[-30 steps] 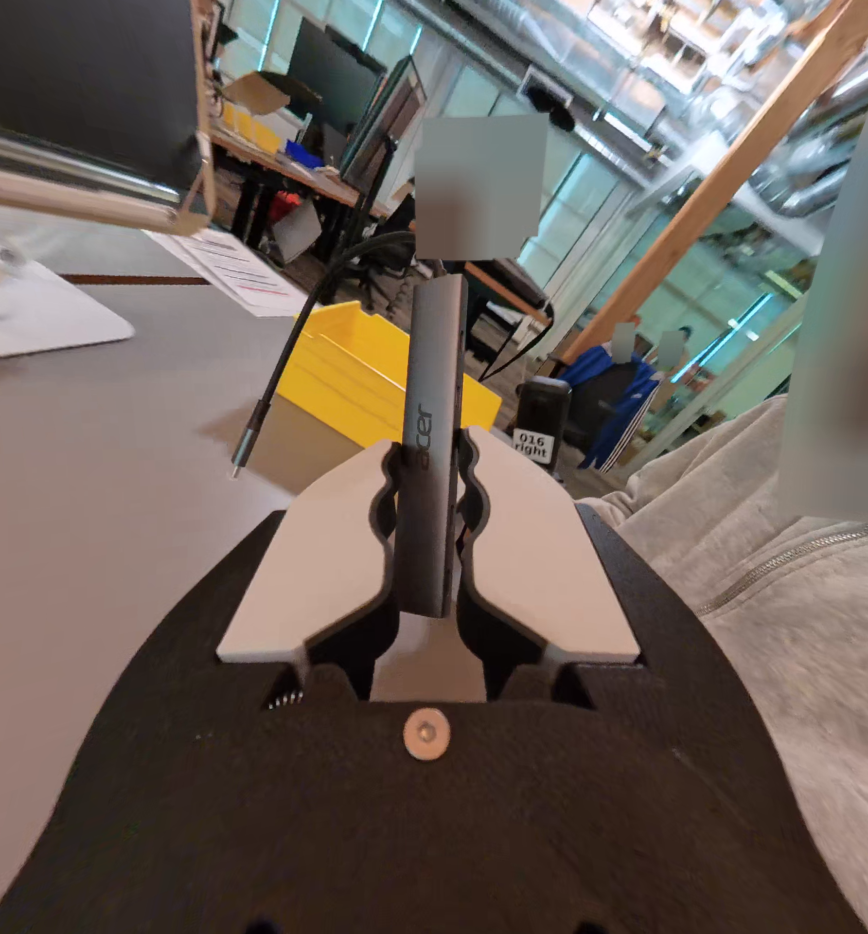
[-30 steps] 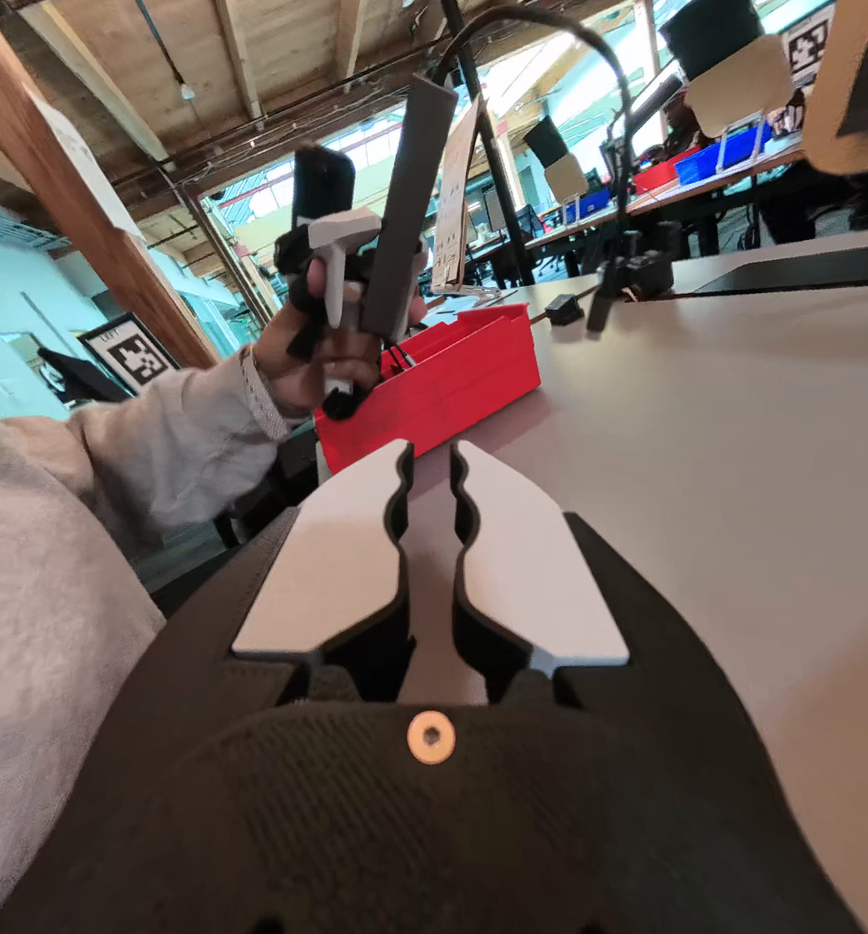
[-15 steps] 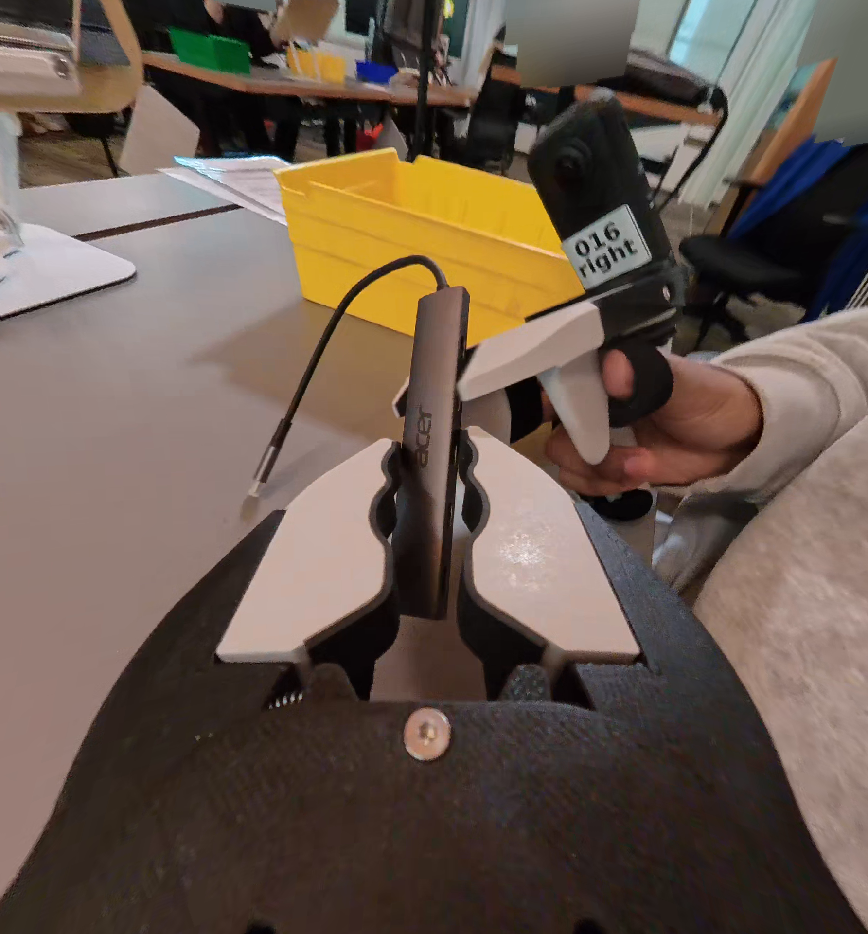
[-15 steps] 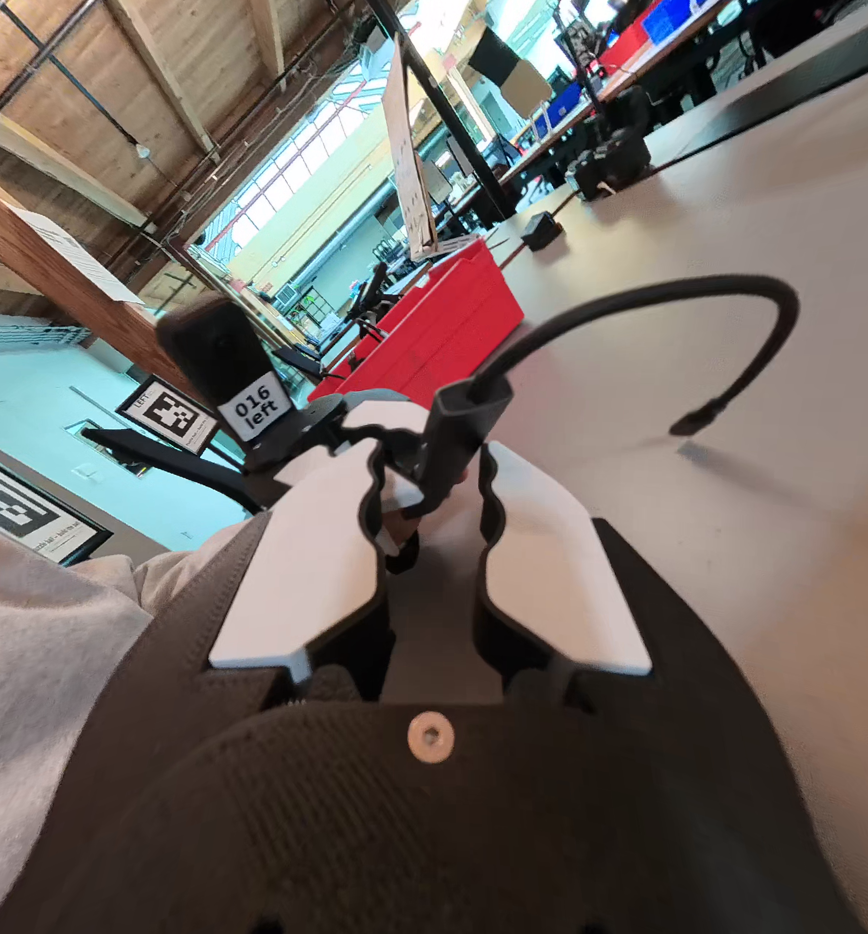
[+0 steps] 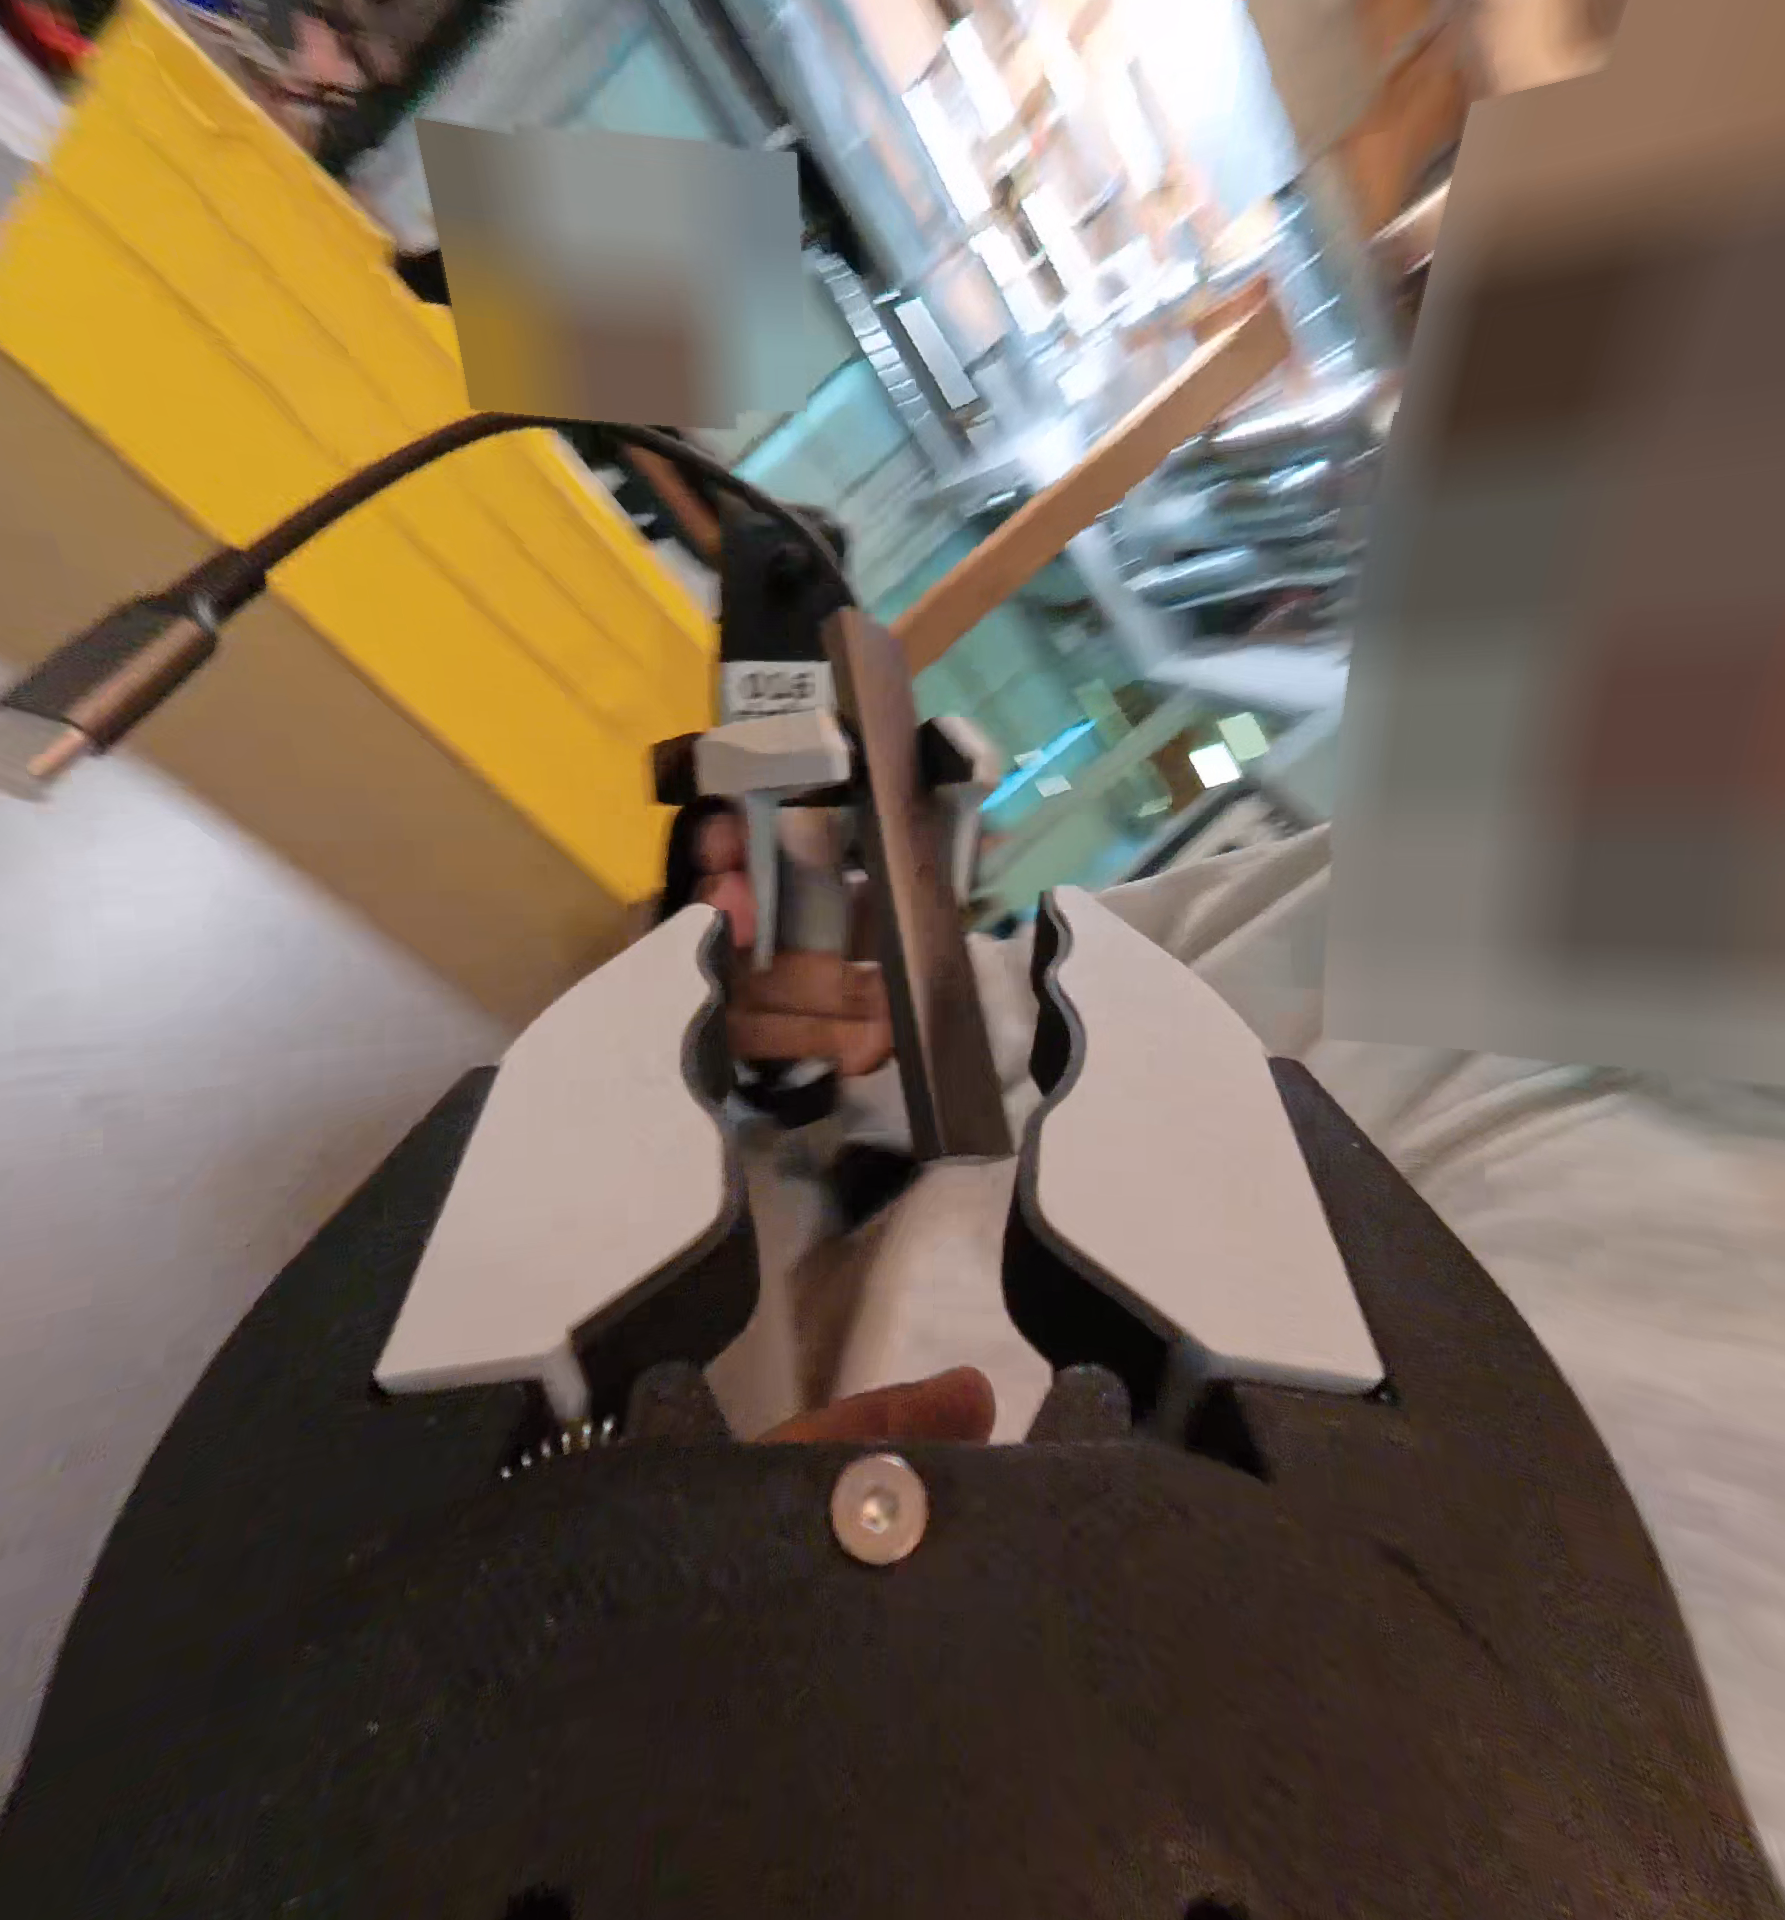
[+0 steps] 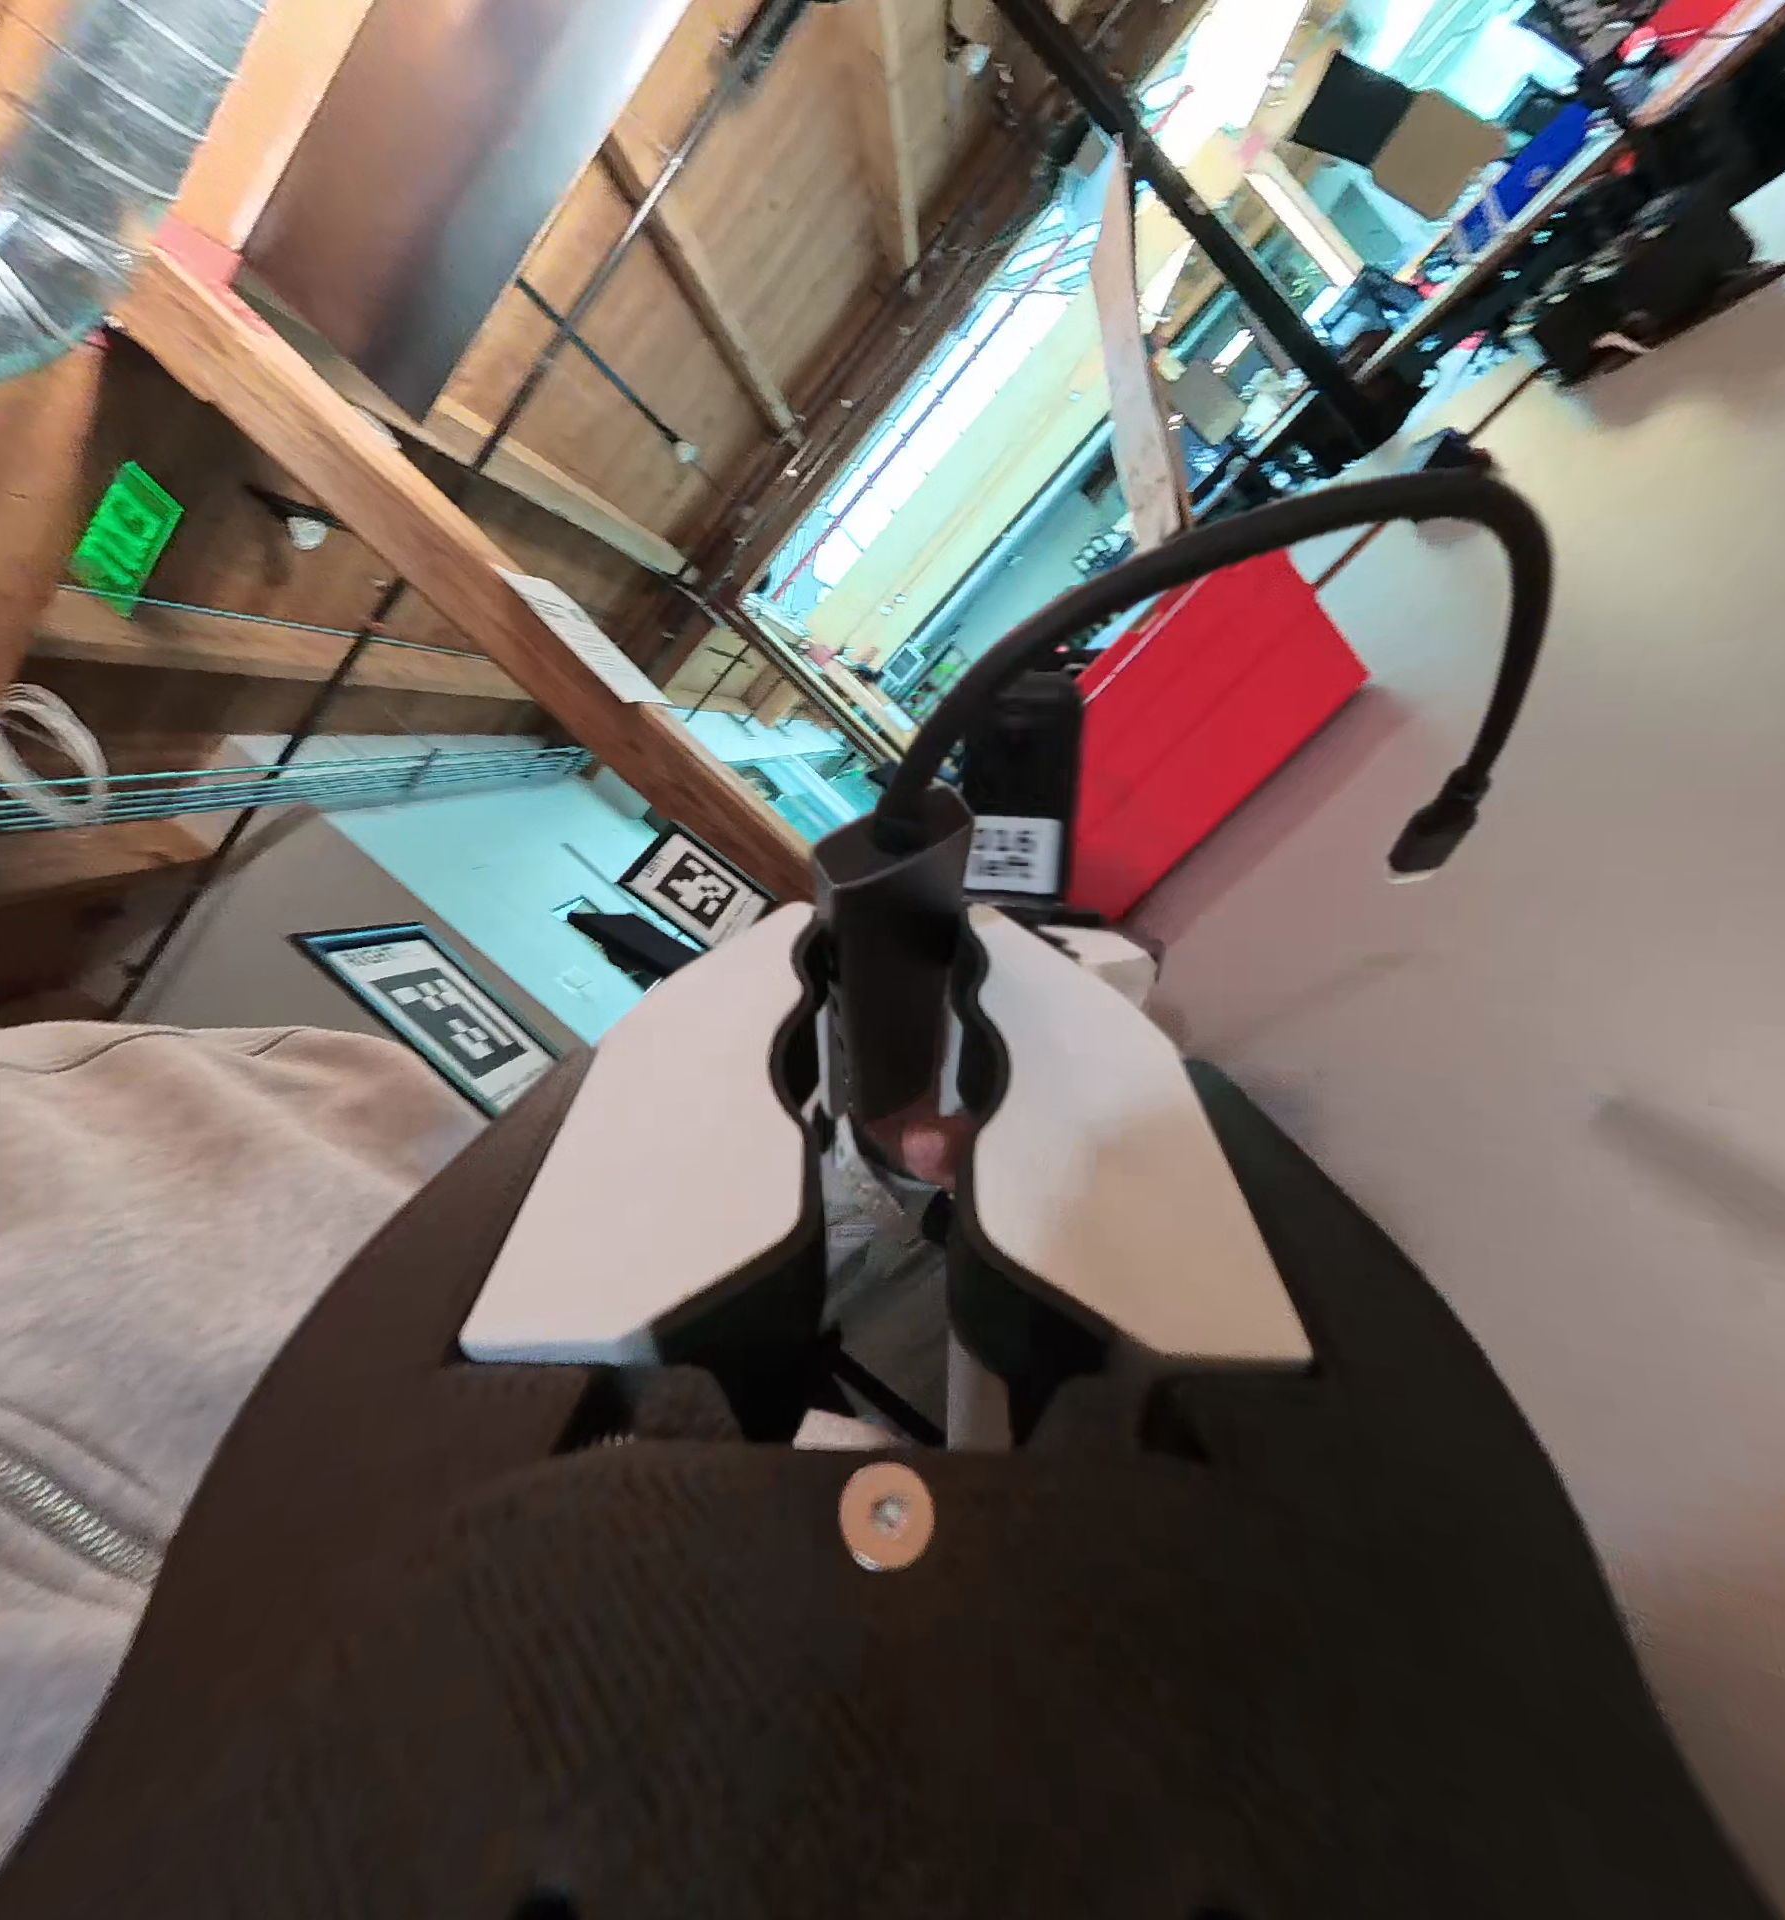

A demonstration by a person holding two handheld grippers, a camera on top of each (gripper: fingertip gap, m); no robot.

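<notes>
Half a second ago the left gripper [image 5: 877, 987] pinched the grey USB hub [image 5: 909, 894]; now its jaws stand spread, the hub's lower end lying loose in the gap close to the right finger, and whether it touches that finger cannot be told. The right gripper [image 6: 888, 997], earlier spread around the hub's cable end, is now pressed onto it, the hub [image 6: 893, 935] clamped between both fingers just below where the black cable [image 6: 1283, 540] leaves it. Both views have also swung, so the table [image 6: 1594, 935] tilts steeply. One hub, one cable and one plug [image 5: 109, 686] show; the plug hangs free above the table. The left view is blurred by motion, and the label on the far gripper is unreadable there. One yellow bin [image 5: 296, 416] sits beyond the left gripper and one red bin [image 6: 1210, 717] beyond the right, both partly hidden. A grey sleeve [image 6: 140, 1195] fills the near edge.
</notes>
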